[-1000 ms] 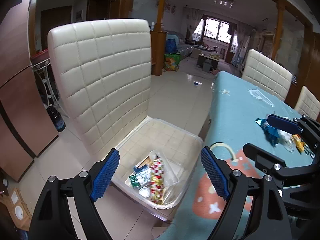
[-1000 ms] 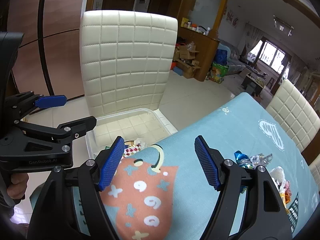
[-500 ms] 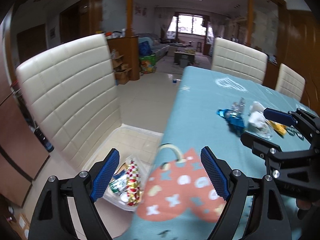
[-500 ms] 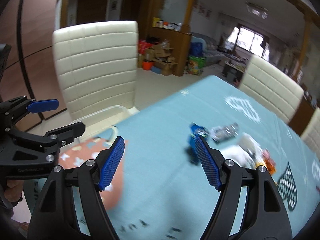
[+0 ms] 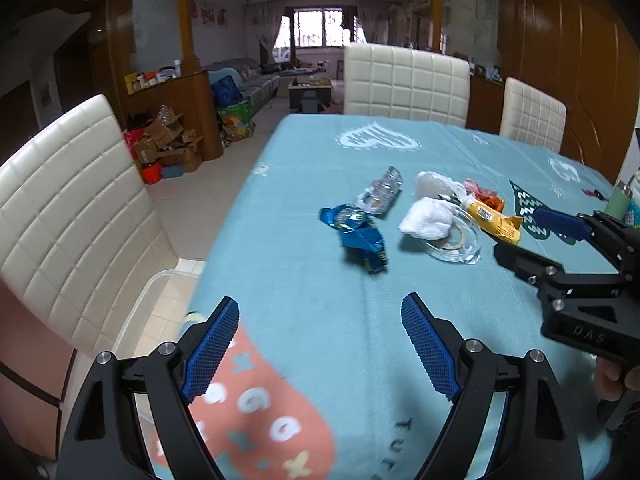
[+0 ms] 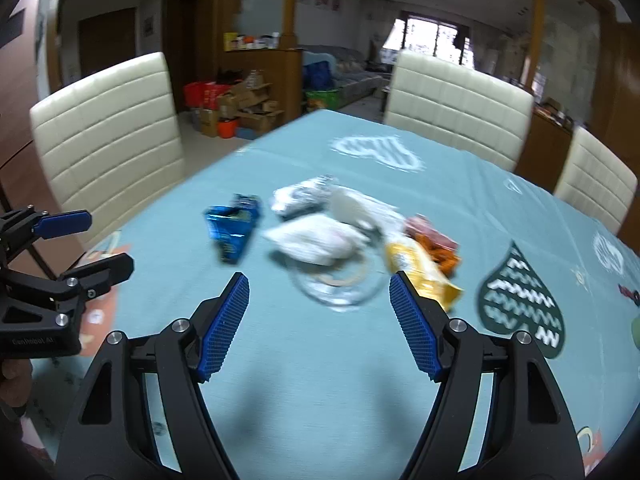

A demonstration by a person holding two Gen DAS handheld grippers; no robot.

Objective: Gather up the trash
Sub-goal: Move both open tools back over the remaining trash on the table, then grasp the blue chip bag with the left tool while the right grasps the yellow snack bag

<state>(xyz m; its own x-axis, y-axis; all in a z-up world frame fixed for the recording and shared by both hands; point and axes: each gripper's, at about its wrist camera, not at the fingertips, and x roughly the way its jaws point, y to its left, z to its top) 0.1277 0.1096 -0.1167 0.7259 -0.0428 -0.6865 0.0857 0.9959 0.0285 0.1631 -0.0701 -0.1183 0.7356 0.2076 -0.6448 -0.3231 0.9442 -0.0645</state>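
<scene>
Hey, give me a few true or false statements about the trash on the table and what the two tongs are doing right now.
1. The left tongs are open with nothing between their pads. True.
2. The right tongs grip the crumpled blue foil wrapper. False: they are open and empty, and the wrapper lies on the teal tablecloth.
3. The crumpled white tissue rests partly on the clear plastic lid. True.
4. The yellow snack packet lies left of the blue wrapper in the left wrist view. False: it lies to the right, beyond the tissue.
5. All trash is already off the table. False: several pieces remain.
</scene>
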